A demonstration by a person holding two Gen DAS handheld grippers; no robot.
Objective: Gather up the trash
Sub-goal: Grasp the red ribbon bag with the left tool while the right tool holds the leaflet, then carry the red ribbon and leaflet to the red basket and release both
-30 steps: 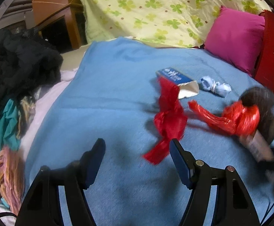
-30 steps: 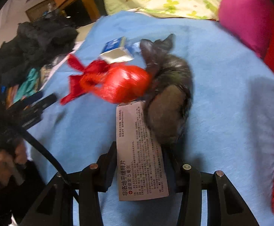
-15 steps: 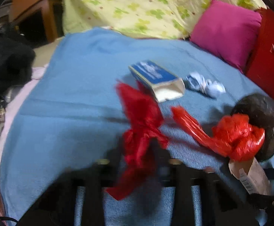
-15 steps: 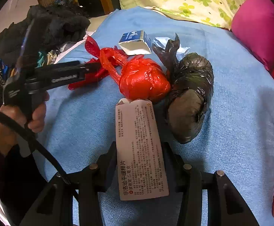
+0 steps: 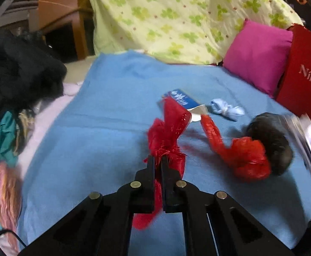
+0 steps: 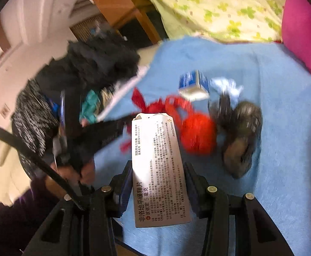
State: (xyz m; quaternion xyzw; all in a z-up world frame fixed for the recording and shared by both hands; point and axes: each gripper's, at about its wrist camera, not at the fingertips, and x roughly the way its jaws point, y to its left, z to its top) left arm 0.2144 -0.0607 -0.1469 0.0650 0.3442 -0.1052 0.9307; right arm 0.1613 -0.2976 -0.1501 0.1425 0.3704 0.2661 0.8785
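Pinching a strip of red plastic bag [image 5: 166, 136], the left gripper [image 5: 158, 160] has its jaws nearly together just above the blue blanket [image 5: 104, 128]. The right gripper [image 6: 158, 170] clamps a white medicine box [image 6: 158, 166] printed with Chinese text. On the blanket ahead lie a knotted red bag [image 5: 249, 160] touching a black bag [image 5: 270, 136], a blue carton [image 5: 183, 102] and what looks like a crumpled pale tissue [image 5: 225, 109], though blur softens it. A pink pillow [image 5: 260, 55] sits at the far side.
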